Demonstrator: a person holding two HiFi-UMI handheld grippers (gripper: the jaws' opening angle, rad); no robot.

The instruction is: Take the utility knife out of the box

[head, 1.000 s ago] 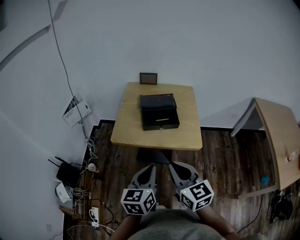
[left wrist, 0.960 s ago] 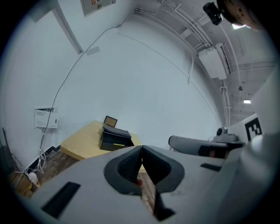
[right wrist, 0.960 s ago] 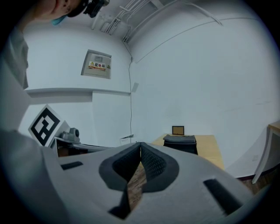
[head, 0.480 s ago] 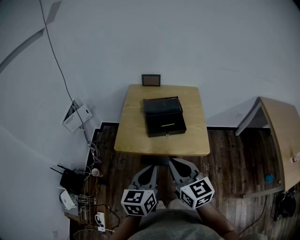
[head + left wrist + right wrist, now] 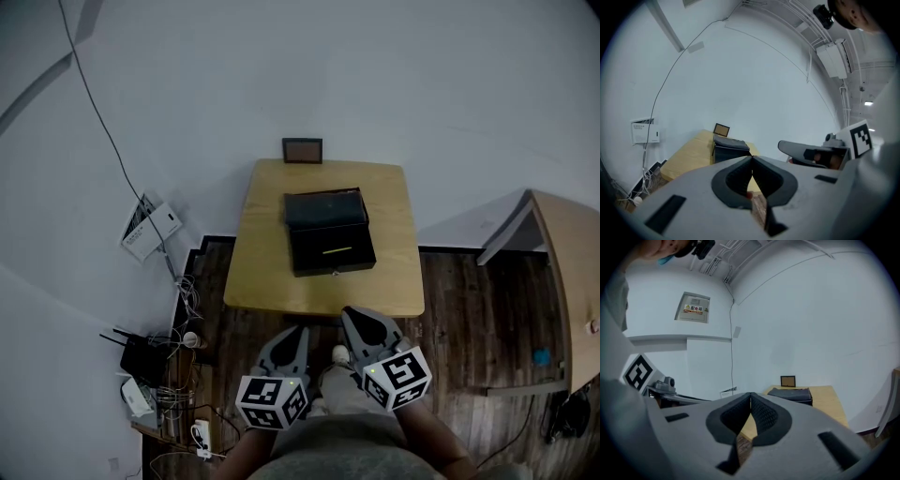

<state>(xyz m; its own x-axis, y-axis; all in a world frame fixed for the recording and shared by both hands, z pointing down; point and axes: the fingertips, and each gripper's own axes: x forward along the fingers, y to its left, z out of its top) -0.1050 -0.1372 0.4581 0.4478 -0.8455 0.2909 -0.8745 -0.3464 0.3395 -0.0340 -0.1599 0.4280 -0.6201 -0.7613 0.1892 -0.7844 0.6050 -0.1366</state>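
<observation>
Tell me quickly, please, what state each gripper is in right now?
Left gripper: closed, holding nothing.
Right gripper: closed, holding nothing.

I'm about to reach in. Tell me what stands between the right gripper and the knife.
Nothing visible does. The box lies open, the knife bare inside it. Only bare table lies between it and the shut right gripper.
</observation>
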